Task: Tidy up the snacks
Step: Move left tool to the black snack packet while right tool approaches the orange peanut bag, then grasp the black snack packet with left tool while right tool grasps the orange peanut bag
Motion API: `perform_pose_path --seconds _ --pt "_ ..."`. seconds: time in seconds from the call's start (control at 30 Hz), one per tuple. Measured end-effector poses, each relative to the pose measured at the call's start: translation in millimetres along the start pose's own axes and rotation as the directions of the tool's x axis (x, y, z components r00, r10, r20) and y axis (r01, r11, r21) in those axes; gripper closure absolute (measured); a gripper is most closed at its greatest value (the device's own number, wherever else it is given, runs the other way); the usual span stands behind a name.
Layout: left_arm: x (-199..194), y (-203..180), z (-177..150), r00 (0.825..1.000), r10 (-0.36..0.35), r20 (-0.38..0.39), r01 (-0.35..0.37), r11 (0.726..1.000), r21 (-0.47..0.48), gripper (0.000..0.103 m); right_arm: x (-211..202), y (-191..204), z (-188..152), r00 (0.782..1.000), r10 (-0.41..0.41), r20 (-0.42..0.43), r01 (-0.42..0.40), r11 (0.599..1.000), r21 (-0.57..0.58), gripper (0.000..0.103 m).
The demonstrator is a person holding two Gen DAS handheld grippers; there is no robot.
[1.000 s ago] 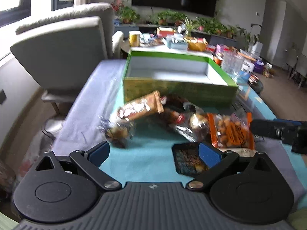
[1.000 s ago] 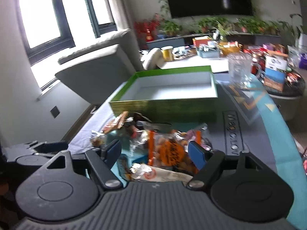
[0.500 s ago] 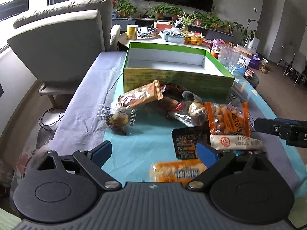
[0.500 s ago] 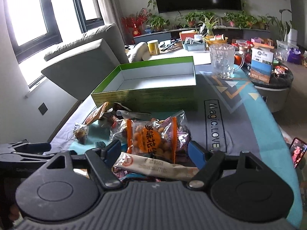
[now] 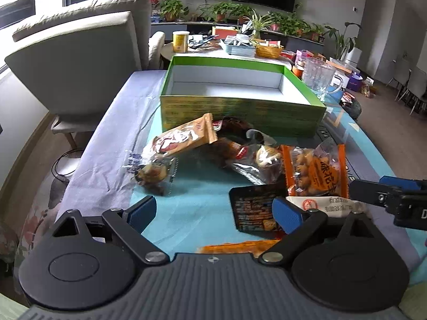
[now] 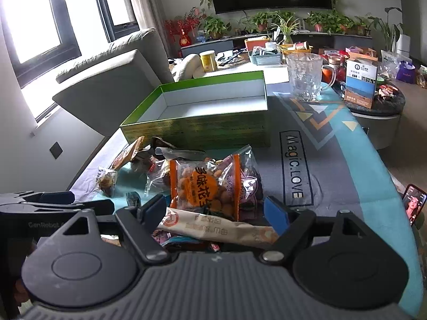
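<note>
An open green box (image 5: pixel 240 112) with a white, empty inside stands on the table; it also shows in the right wrist view (image 6: pixel 197 130). In front of it lies a heap of snack packets: an orange nut bag (image 5: pixel 317 170) (image 6: pixel 205 186), a tan wrapper (image 5: pixel 184 136), a black packet (image 5: pixel 253 208), a white-orange stick pack (image 6: pixel 213 226), a small clear-wrapped cake (image 5: pixel 154 173). My left gripper (image 5: pixel 213 212) is open above the cloth before the heap. My right gripper (image 6: pixel 216 210) is open over the stick pack.
A glass mug (image 6: pixel 307 77) stands right of the box. A grey armchair (image 5: pixel 80 61) is at the left. A phone (image 6: pixel 413 202) lies at the right table edge. A cluttered side table (image 6: pixel 373 90) stands behind.
Both grippers drew back from the heap and then eased forward a little. The jaws stayed open. The snacks have not moved.
</note>
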State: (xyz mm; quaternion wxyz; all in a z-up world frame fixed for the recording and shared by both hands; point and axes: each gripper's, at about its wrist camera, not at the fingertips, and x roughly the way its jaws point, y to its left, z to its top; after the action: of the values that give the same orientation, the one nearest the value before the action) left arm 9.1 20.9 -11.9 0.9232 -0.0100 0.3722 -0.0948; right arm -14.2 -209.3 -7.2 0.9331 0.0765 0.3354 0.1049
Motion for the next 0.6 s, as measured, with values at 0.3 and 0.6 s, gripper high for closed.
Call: perform_pose_path --seconds 0.3,0.6 --pt "14.0 -13.3 -2.5 0.998 -0.042 -0.041 0.044 0.999 0.027 0.010 4.8 -9.8 1.5 1.000 -0.017 -0.006 0.017 1.000 0.023 0.027" --pt "46.0 -18.6 5.4 0.993 -0.060 -0.103 0.063 0.998 0.020 0.010 25.1 -8.0 10.8 1.000 -0.008 -0.027 0.008 1.000 0.001 0.027"
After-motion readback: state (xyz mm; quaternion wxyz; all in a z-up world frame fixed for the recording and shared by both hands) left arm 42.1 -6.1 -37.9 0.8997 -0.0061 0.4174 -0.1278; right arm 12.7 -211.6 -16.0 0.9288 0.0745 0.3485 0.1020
